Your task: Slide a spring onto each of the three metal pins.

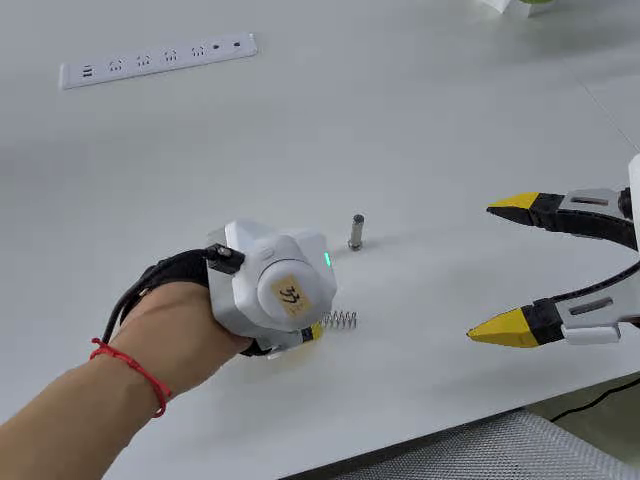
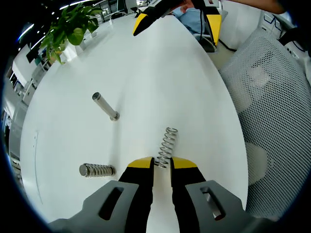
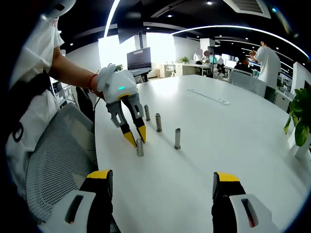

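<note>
Fingers on our left gripper (image 1: 320, 327) sat low on the table (image 1: 420, 120) in the head view, drawn narrow on the near end of the spring (image 1: 342, 320), whose free end pointed away from the hand. The bare pin (image 1: 356, 231) stood near it, and our right gripper (image 1: 485, 272) hung well to the side, its fingers wide and holding nothing. In the left gripper view we saw the spring's end pinched between the two yellow tips, the bare pin ahead and to the left, and a sprung pin (image 2: 97, 170) lying close by the left finger. In the right gripper view the spring stood under those tips, near the bare pin, with two sprung pins behind. We judged two pins done and one left. To do this step well we would lift the spring, set its free end square over the pin's top and lower it straight, gripping lightly so the coils neither buckled nor shot away.
</note>
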### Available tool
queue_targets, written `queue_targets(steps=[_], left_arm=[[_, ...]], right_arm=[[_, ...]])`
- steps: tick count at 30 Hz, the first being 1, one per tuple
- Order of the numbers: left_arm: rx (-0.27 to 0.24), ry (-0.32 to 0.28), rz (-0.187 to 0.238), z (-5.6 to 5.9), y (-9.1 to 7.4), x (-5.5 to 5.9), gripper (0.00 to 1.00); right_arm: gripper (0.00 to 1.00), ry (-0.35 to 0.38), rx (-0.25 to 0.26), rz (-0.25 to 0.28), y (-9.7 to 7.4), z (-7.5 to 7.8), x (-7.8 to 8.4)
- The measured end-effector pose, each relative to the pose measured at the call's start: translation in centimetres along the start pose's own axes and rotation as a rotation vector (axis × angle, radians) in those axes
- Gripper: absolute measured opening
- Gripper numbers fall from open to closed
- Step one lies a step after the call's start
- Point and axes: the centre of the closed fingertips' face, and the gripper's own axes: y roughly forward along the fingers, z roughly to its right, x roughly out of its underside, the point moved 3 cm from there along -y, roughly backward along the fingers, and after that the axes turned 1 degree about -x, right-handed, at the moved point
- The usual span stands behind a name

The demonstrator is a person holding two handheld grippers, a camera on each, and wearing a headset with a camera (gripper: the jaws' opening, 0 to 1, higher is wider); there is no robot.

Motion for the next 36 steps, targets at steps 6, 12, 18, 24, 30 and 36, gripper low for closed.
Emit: queue_targets(steps=[6, 12, 18, 24, 30, 36], left_arm=[[0.009, -0.011, -0.003, 0.0, 0.0, 0.0, 0.07], [0.002, -0.023, 0.006, 0.0, 0.0, 0.0, 0.07], [-0.001, -0.048, 0.028, 0.1, 0.0, 0.1, 0.06], [0.002, -0.053, 0.032, 0.4, -0.1, 0.1, 0.06], [0.005, -0.07, 0.049, 0.8, -0.4, 0.0, 0.06], [0.007, -0.078, 0.058, 1.2, -0.5, 0.0, 0.06]], right_arm=[[0.85, 0.003, -0.006, 0.001, 0.1, 0.2, 0.2], [0.88, 0.011, -0.01, 0.013, 0.1, 0.3, 0.3], [0.88, 0.018, -0.007, 0.01, 0.2, 0.2, 0.6], [0.87, 0.017, -0.009, 0.014, 0.4, -0.2, 0.4], [0.86, 0.017, -0.015, 0.017, 0.6, -0.6, 0.3], [0.85, 0.013, -0.028, 0.02, 1.0, -1.1, 0.0]])
